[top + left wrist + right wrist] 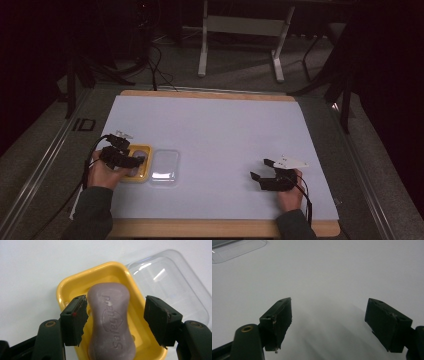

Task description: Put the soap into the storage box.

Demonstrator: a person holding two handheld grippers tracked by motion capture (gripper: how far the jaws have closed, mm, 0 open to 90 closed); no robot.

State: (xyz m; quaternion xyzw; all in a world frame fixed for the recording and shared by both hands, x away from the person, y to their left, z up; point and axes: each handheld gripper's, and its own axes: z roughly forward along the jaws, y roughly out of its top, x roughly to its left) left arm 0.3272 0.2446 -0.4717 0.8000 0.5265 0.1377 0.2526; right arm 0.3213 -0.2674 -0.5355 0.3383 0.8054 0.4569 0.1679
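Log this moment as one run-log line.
left gripper: open, jaws either side of soap bar | soap bar: in yellow dish | clear lid: beside dish | right gripper: open, holding nothing

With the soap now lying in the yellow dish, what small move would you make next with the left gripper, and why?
Probably lift the left gripper straight up and clear. The soap lies in the yellow dish, with a gap between it and each jaw, and the clear lid waits beside the dish.
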